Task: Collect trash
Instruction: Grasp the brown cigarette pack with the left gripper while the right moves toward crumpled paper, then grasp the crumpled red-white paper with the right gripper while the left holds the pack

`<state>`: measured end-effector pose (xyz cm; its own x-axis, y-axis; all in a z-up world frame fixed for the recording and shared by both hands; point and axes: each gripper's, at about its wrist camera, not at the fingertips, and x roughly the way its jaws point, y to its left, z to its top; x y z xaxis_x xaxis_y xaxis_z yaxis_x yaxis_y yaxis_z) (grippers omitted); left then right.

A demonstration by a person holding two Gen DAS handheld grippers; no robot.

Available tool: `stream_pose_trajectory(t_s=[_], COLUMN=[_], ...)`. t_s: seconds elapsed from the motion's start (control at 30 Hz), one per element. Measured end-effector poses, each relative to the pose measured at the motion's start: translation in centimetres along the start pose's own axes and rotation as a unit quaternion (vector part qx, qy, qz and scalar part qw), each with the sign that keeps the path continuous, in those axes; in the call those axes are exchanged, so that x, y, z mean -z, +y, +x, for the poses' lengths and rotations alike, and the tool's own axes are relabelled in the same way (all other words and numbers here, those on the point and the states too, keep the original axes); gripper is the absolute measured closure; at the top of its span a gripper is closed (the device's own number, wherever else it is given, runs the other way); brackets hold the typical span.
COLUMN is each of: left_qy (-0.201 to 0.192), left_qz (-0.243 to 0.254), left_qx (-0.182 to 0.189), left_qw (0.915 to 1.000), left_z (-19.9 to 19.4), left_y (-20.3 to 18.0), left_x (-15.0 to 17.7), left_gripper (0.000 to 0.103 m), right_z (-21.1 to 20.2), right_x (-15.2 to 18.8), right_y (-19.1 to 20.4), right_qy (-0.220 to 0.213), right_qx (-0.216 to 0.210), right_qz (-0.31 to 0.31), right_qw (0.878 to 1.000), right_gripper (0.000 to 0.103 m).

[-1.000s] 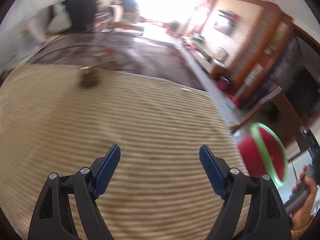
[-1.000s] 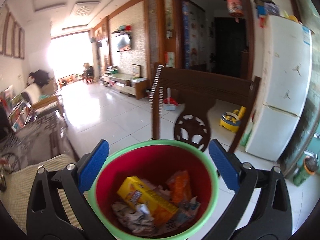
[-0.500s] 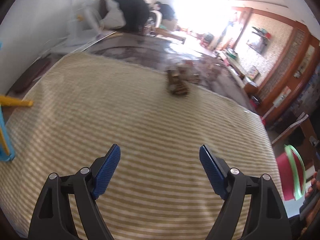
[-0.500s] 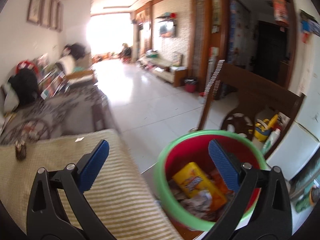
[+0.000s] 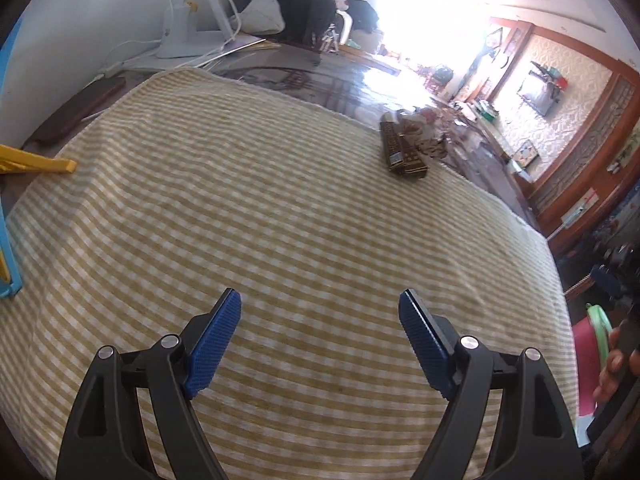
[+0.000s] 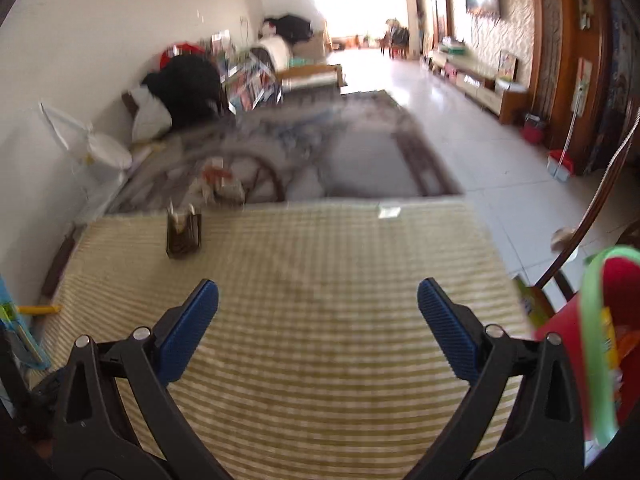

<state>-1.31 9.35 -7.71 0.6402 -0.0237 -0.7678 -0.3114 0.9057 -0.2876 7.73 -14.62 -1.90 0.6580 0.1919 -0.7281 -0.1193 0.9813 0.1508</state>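
A dark brown box (image 5: 402, 152) lies on the checked yellow tablecloth (image 5: 280, 220) near its far edge; it also shows in the right wrist view (image 6: 183, 234). Crumpled wrappers (image 5: 424, 128) lie just beyond it. My left gripper (image 5: 319, 332) is open and empty above the cloth, well short of the box. My right gripper (image 6: 318, 320) is open and empty over the cloth. A red bin with a green rim (image 6: 600, 340) holding trash stands off the table's right side; it also shows in the left wrist view (image 5: 588, 344).
A white fan base (image 5: 180, 36) and cables stand at the table's far left corner. A yellow and blue object (image 5: 24, 168) sits at the left edge. A wooden chair (image 6: 588, 216) stands beside the bin. A small paper scrap (image 6: 389, 211) lies at the cloth's far edge.
Both grippers have swung left, away from the bin and toward the table. The brown box now sits closer in the left wrist view. The bin has slid to the right edge of both views.
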Motion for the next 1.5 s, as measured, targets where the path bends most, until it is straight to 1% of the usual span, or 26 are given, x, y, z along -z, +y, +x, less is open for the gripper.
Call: stream_pose_trajectory(t_s=[0.03,0.1,0.17,0.23,0.3,0.37,0.4,0.47,0.53,0.6,0.67,0.73,0.8,0.83,0.87,0.9,0.97,1.0,1.07,1.1,1.17,1.2,1.27,1.33,1.4,1.5], left_qy=[0.004,0.013,0.014,0.010,0.010,0.006,-0.001,-0.014,-0.023,-0.015,-0.010,-0.005,0.007,0.013,0.015,0.010,0.015,0.021,0.027,0.033,0.045,0.053,0.059,0.056,0.038,0.014], left_qz=[-0.005,-0.020,-0.028,-0.003,0.019,0.036,0.047,0.059,0.064,0.065,0.072,0.087,0.087,0.080,0.073,0.076,0.089,0.101,0.104,0.109,0.123,0.128,0.112,0.073,0.037,0.025], left_qx=[-0.006,-0.010,-0.012,-0.010,-0.011,-0.008,-0.014,-0.016,-0.039,-0.064,-0.074,-0.083,-0.089,-0.083,-0.078,-0.080,-0.068,-0.060,-0.048,-0.040,-0.042,-0.045,-0.038,-0.027,-0.020,-0.021], left_qw=[1.0000,0.9997,0.9994,0.9999,0.9997,0.9993,0.9988,0.9980,0.9969,0.9957,0.9946,0.9927,0.9922,0.9932,0.9941,0.9939,0.9935,0.9929,0.9930,0.9926,0.9905,0.9894,0.9913,0.9954,0.9984,0.9994], left_z=[0.4,1.2,1.9,3.0,4.5,6.0,7.1,8.2,9.9,11.5,12.8,14.1,15.2,15.5,15.7,15.3,14.8,13.9,12.7,11.5,9.5,8.3,5.8,3.6,2.0,1.1], left_y=[0.1,0.2,-0.3,-2.2,-4.3,-6.3,-7.9,-9.5,-10.7,-11.3,-12.0,-12.6,-12.5,-12.1,-11.9,-11.7,-11.5,-11.1,-10.1,-9.1,-7.8,-6.4,-4.4,-1.8,0.1,0.7], left_x=[0.0,-0.1,-0.7,-1.7,-2.8,-4.5,-5.9,-7.6,-9.7,-11.0,-12.0,-13.0,-13.3,-13.3,-13.4,-13.1,-12.5,-11.8,-10.5,-9.2,-7.5,-6.5,-5.0,-4.3,-4.2,-4.5], left_gripper=[0.026,0.026,0.026,0.026,0.026,0.026,0.026,0.026,0.026,0.026,0.026,0.030,0.047,0.051,0.058,0.058,0.059,0.060,0.060,0.060,0.060,0.060,0.060,0.060,0.060,0.060], right_z=[0.7,1.3,0.9,0.5,0.5,0.5,0.5,0.4,0.3,0.0,0.1,0.1,0.2,0.2,0.2,0.2,0.2,0.3,0.4,0.6,0.9,1.0,1.3,1.5,1.6,1.2], right_x=[0.3,0.5,0.4,0.1,0.0,0.1,0.1,0.1,-0.1,-0.2,-0.3,-0.3,-0.2,-0.2,-0.2,-0.2,-0.2,-0.2,-0.1,0.0,0.1,0.2,0.5,0.8,0.9,1.3], right_y=[-0.3,-1.2,-2.2,-3.1,-3.4,-3.6,-3.6,-3.8,-4.0,-4.2,-4.5,-4.9,-5.3,-5.3,-5.4,-5.4,-5.3,-5.0,-4.6,-4.3,-3.7,-3.4,-2.7,-1.9,-1.1,-0.1], right_qy=[0.019,0.040,0.037,0.028,0.026,0.029,0.032,0.035,0.031,0.025,0.024,0.026,0.028,0.029,0.030,0.031,0.029,0.031,0.035,0.037,0.044,0.048,0.054,0.055,0.050,0.029], right_qx=[0.000,-0.008,-0.001,0.002,-0.010,-0.016,-0.018,-0.030,-0.038,-0.039,-0.038,-0.042,-0.047,-0.048,-0.051,-0.056,-0.059,-0.055,-0.049,-0.047,-0.043,-0.040,-0.033,-0.021,-0.010,0.007], right_qz=[0.006,0.027,0.046,0.070,0.083,0.087,0.086,0.090,0.095,0.097,0.102,0.112,0.121,0.124,0.125,0.126,0.125,0.120,0.108,0.101,0.088,0.080,0.062,0.043,0.020,-0.012], right_qw=[1.000,0.999,0.998,0.997,0.996,0.996,0.996,0.995,0.994,0.994,0.994,0.992,0.991,0.991,0.990,0.990,0.990,0.991,0.992,0.993,0.994,0.995,0.996,0.997,0.998,0.999], right_gripper=[0.005,0.005,0.005,0.005,0.005,0.005,0.005,0.005,0.005,0.005,0.005,0.005,0.005,0.005,0.005,0.005,0.005,0.005,0.005,0.005,0.005,0.005,0.005,0.005,0.005,0.005])
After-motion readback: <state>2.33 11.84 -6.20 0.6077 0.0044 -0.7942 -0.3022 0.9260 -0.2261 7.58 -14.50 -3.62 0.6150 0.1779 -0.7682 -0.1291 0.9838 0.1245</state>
